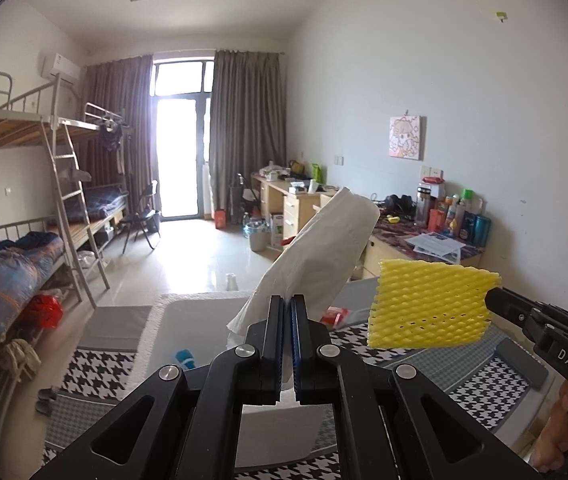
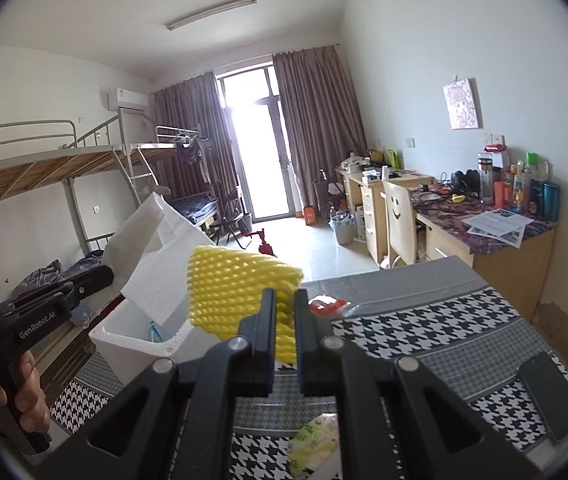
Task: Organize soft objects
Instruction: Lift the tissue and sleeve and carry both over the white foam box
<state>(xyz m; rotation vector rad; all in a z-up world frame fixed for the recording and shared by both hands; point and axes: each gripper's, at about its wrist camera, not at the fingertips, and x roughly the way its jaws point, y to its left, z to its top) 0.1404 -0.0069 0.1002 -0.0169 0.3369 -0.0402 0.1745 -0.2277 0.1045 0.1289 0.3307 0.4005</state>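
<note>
Gripping yellow foam net (image 2: 239,286), right claw (image 2: 284,300) above table (image 2: 444,320).

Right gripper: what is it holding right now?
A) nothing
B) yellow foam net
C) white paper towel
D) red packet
B: the right gripper is shut on the yellow foam net, while the paper towel is in the left gripper.

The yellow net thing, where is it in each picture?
Left wrist view: the yellow foam net is at right of middle, held by the right gripper.
Right wrist view: it is at the middle, pinched between that gripper's fingers.
Shared landmark: the white foam box below it.
</note>
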